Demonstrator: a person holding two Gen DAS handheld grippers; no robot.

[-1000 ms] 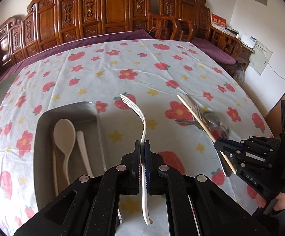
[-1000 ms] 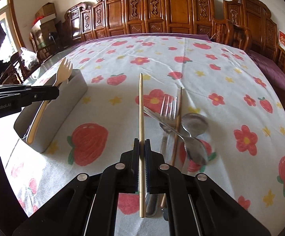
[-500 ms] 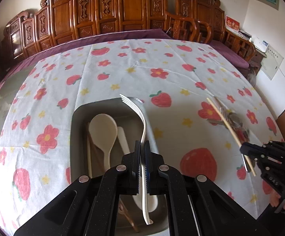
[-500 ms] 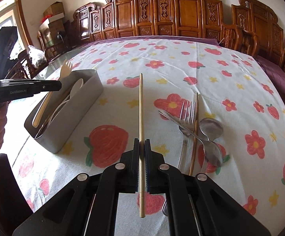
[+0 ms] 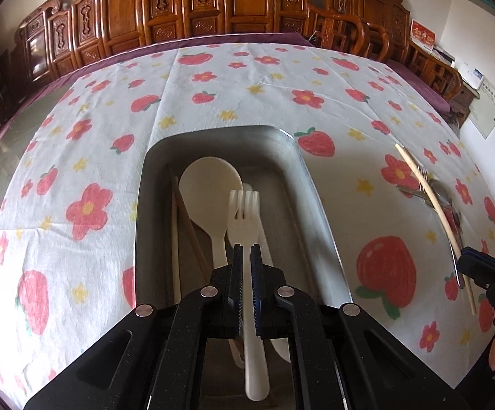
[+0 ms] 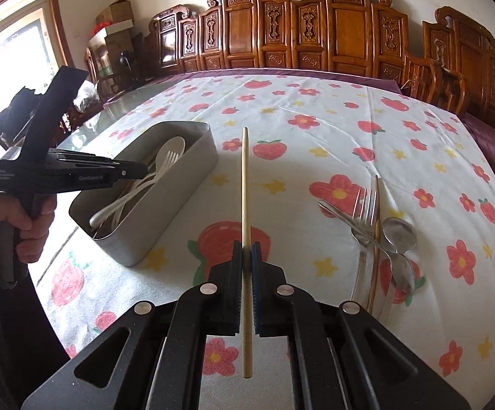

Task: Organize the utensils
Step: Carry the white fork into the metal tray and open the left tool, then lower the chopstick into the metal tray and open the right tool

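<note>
My left gripper (image 5: 246, 251) is shut on a cream plastic fork (image 5: 244, 218), held over the grey metal tray (image 5: 319, 205), tines pointing forward. In the tray lie a cream spoon (image 5: 210, 188) and chopsticks (image 5: 193, 235). My right gripper (image 6: 246, 251) is shut on a wooden chopstick (image 6: 245, 184), held above the tablecloth to the right of the tray (image 6: 186, 174). A metal fork (image 6: 367, 212), metal spoons (image 6: 397, 235) and another chopstick (image 6: 375, 239) lie on the cloth at the right. The left gripper (image 6: 138, 171) shows over the tray in the right wrist view.
The round table has a white cloth with strawberries and flowers (image 5: 247, 78). Carved wooden chairs (image 6: 315, 27) ring the far side. The right gripper (image 5: 476, 263) and its chopstick (image 5: 432, 198) show at the right edge of the left wrist view.
My left gripper has moved left over the tray and turned, so the fork now shows its tines flat-on. My right gripper with the chopstick has drawn back a little.
</note>
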